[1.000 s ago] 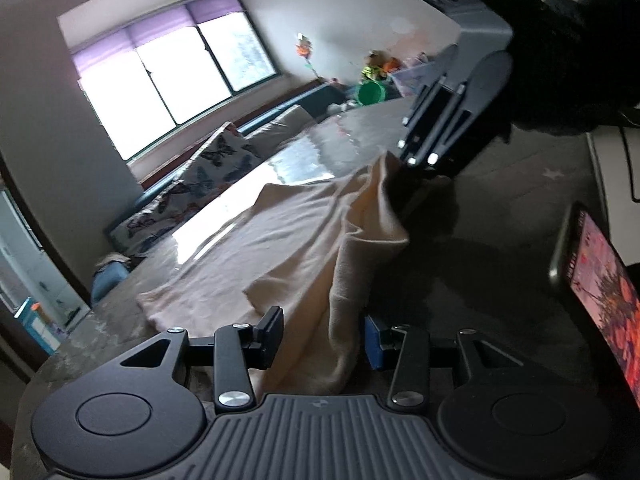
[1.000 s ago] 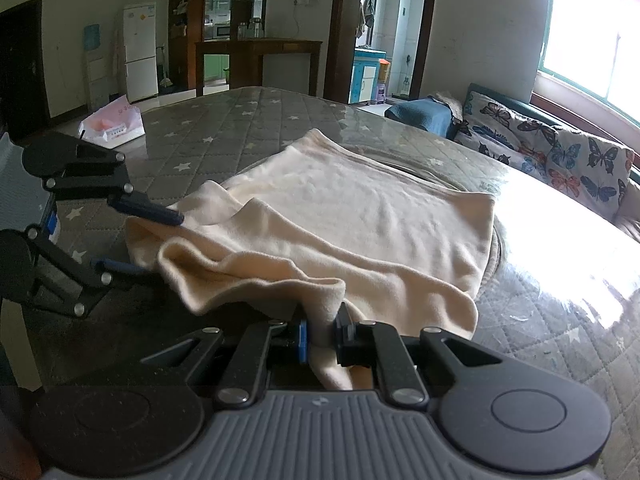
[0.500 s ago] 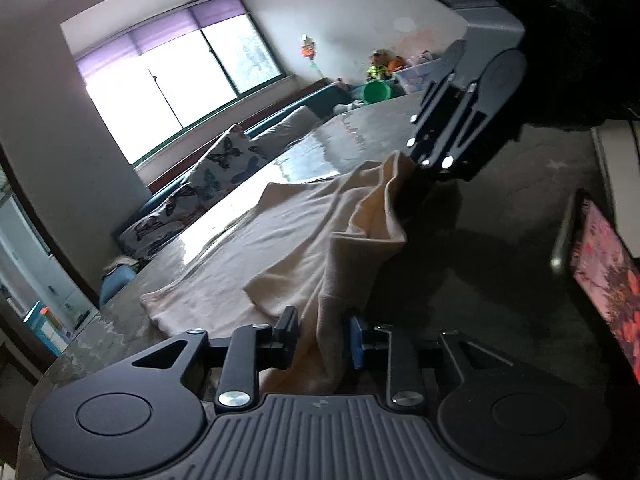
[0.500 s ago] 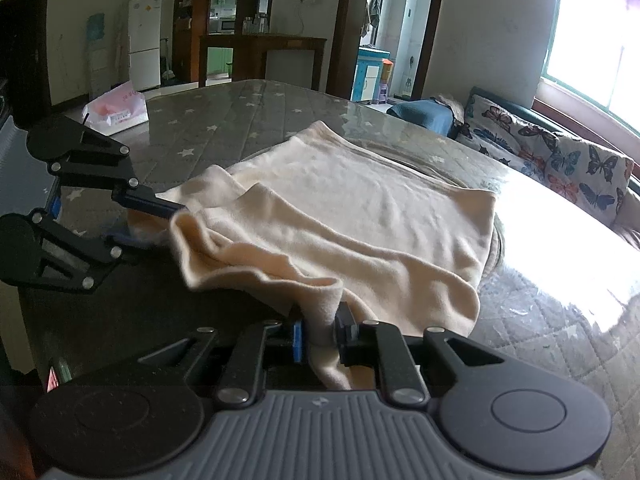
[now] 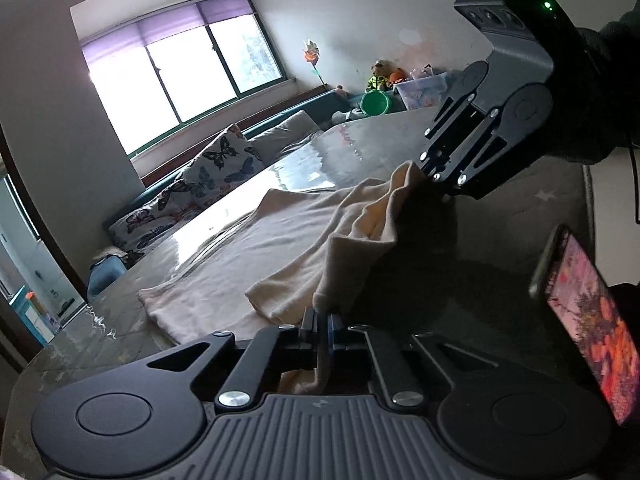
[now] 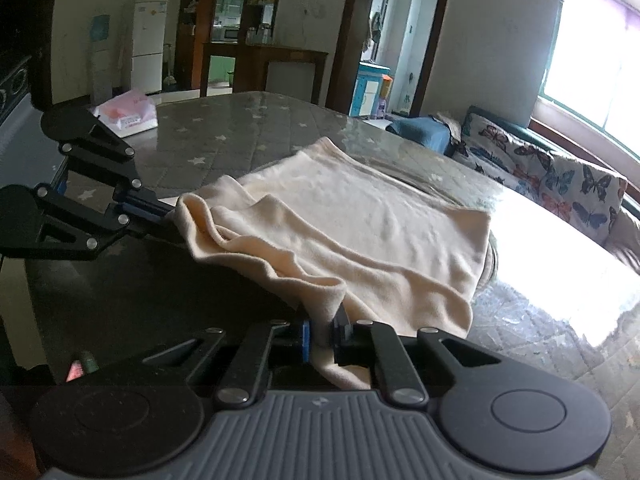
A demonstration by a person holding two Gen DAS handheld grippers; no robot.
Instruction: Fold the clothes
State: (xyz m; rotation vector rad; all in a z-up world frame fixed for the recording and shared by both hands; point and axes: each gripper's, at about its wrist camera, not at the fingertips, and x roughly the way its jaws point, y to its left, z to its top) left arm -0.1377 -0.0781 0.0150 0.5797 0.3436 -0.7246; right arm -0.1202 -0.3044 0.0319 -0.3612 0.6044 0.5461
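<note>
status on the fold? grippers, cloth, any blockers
Left gripper just closed on cream cloth edge; right gripper clamped too. Near edge lifted, rest flat on table. Nothing blocking.

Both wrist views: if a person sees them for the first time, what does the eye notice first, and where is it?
First, the cream garment spread across the middle of the grey star-patterned mattress. Next, the two black claws pinching its near edge: the left claw has just been closing and now grips the cloth, and the right claw is shut on another part of that edge. The bright window behind the butterfly cushions also draws the eye.

black tool (image 5: 325,330), blue pads, possibly dark sleeve (image 5: 600,80)
</note>
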